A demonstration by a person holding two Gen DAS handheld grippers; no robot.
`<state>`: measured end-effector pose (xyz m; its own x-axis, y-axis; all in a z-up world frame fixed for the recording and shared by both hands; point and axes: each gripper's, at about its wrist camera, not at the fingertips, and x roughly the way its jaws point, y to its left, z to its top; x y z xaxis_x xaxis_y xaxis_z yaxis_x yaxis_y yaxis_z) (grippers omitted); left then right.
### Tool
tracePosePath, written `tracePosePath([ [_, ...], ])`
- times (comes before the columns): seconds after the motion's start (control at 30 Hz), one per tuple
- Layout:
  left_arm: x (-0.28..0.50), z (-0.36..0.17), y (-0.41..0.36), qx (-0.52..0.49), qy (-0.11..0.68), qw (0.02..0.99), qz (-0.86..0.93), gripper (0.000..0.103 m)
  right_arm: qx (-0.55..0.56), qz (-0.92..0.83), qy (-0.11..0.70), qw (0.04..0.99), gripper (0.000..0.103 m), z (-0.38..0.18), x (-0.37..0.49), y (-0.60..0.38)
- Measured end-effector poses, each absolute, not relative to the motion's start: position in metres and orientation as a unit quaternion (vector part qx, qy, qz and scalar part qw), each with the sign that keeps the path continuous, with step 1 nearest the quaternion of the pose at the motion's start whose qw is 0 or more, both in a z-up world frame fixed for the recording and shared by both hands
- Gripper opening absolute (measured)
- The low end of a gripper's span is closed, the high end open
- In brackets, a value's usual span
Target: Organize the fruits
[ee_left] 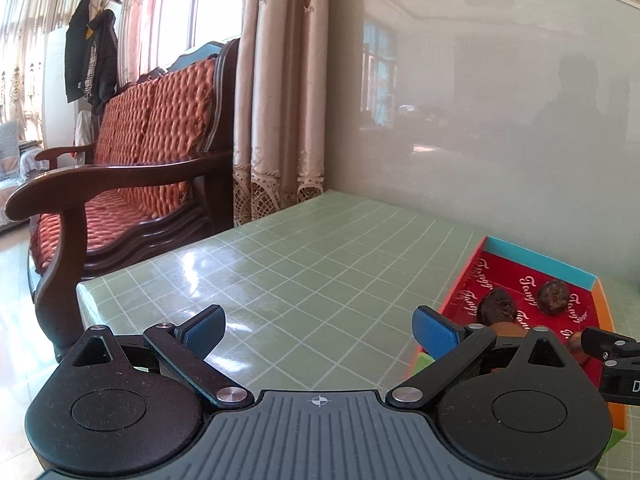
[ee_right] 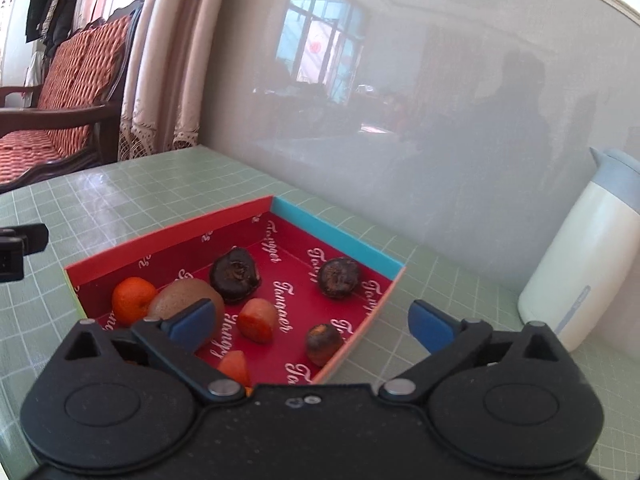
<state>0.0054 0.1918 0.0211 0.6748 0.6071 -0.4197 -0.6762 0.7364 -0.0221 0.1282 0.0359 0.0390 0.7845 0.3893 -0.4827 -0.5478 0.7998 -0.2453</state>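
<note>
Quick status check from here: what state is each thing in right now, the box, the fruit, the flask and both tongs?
Box: open-topped, on the table, holding fruit.
Tangerine: in the box, beside the kiwi.
Kiwi: in the box, partly hidden by a finger.
Dark round fruits: in the box, loose.
Flask: upright, lid on, outside the box.
Left tongs: open, empty, over bare table.
Right tongs: open, empty, over the box.

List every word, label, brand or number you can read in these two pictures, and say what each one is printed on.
"Tangger", or close to it: repeated white script on the red lining of the shallow cardboard box; the letters are ornate and not certain.
"D": one white letter on the black gripper part at the left view's right edge; the rest is cut off.
The white insulated jug bears a mark only, no text.
</note>
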Motion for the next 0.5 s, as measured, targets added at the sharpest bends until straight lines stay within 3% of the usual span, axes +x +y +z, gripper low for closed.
tracePosePath([
  [0.5, -0.021, 0.021, 0.104, -0.032, 0.253, 0.949, 0.184, 0.103, -0.046, 0.144, 0.286, 0.946, 0.103, 0.034, 0.064, -0.062],
])
